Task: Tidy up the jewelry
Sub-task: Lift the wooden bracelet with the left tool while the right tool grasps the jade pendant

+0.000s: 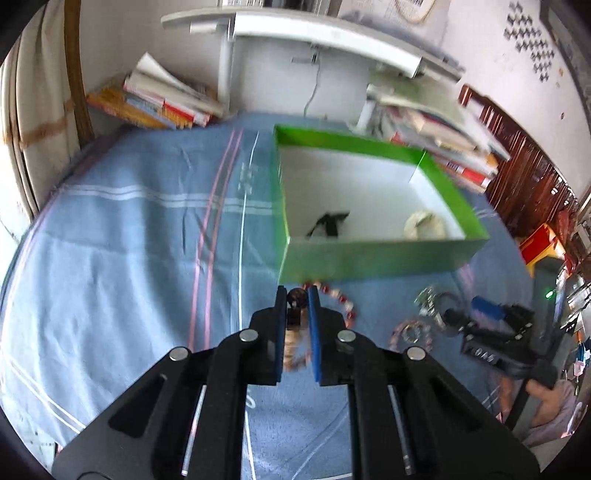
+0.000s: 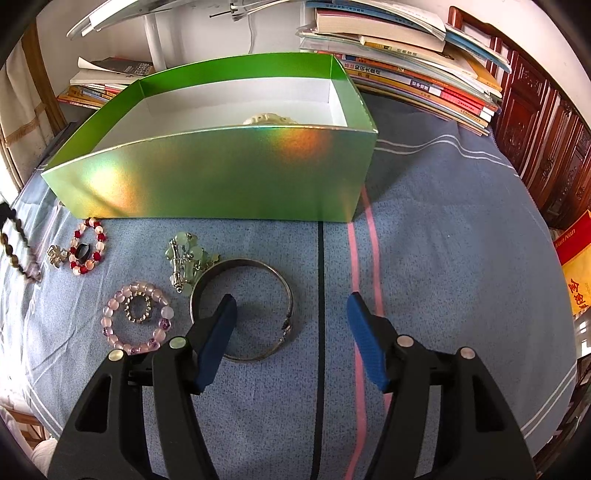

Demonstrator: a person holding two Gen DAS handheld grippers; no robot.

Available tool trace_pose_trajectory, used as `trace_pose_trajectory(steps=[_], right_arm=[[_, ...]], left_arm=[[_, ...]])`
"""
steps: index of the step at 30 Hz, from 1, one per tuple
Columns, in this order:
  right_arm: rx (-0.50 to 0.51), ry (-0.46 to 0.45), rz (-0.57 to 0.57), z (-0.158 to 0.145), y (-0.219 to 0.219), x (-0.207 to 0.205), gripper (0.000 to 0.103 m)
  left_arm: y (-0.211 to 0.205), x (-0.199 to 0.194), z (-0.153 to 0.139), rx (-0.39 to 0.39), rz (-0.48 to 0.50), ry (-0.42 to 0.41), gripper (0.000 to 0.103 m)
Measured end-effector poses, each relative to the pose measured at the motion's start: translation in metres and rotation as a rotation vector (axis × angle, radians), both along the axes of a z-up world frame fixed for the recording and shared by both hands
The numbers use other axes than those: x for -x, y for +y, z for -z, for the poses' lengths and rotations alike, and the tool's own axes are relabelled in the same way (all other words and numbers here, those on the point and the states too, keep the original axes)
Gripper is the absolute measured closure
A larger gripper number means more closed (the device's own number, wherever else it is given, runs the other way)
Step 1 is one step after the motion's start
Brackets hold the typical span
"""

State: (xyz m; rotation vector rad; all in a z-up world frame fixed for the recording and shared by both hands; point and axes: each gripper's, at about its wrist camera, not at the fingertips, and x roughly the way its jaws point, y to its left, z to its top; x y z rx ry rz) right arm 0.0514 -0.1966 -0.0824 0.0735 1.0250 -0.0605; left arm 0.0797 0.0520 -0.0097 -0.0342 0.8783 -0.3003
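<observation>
My left gripper [image 1: 297,295] is shut on a brown bead bracelet [image 1: 293,345], held above the cloth just before the green box [image 1: 369,256]. The same bracelet hangs at the left edge of the right wrist view [image 2: 14,247]. My right gripper [image 2: 290,306] is open and empty above a silver bangle [image 2: 258,266]. On the cloth lie a red-and-white bead bracelet [image 2: 98,236], a pink bead bracelet [image 2: 114,321], a small ring [image 2: 138,308] inside it, and a pale green bead piece [image 2: 184,254]. A cream item [image 2: 269,119] and a black item [image 1: 328,223] lie in the box.
Stacks of books [image 2: 413,62] stand behind the box, more books [image 1: 162,99] at the back left. A white desk [image 1: 314,33] rises behind. A small flower charm [image 2: 57,254] lies by the red bracelet. Blue striped cloth [image 2: 443,240] covers the surface.
</observation>
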Motion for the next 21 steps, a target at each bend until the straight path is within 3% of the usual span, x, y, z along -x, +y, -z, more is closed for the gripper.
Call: trace_pose_trajectory(steps=[8, 14, 18, 21], right_arm=[[0.004, 0.002, 0.003, 0.001, 0.0, 0.001, 0.038], [0.042, 0.001, -0.003, 0.001, 0.001, 0.002, 0.038], [0.101, 0.004, 0.069, 0.0, -0.011, 0.002, 0.038], [0.072, -0.009, 0.084, -0.005, -0.019, 0.002, 0.038]], left_arm=[[-0.018, 0.007, 0.001, 0.004, 0.087, 0.017, 0.091], [-0.04, 0.011, 0.038, -0.018, 0.146, 0.115, 0.091], [-0.041, 0.01, 0.059, -0.042, 0.131, 0.163, 0.091], [-0.04, 0.008, 0.071, -0.061, 0.117, 0.193, 0.091]])
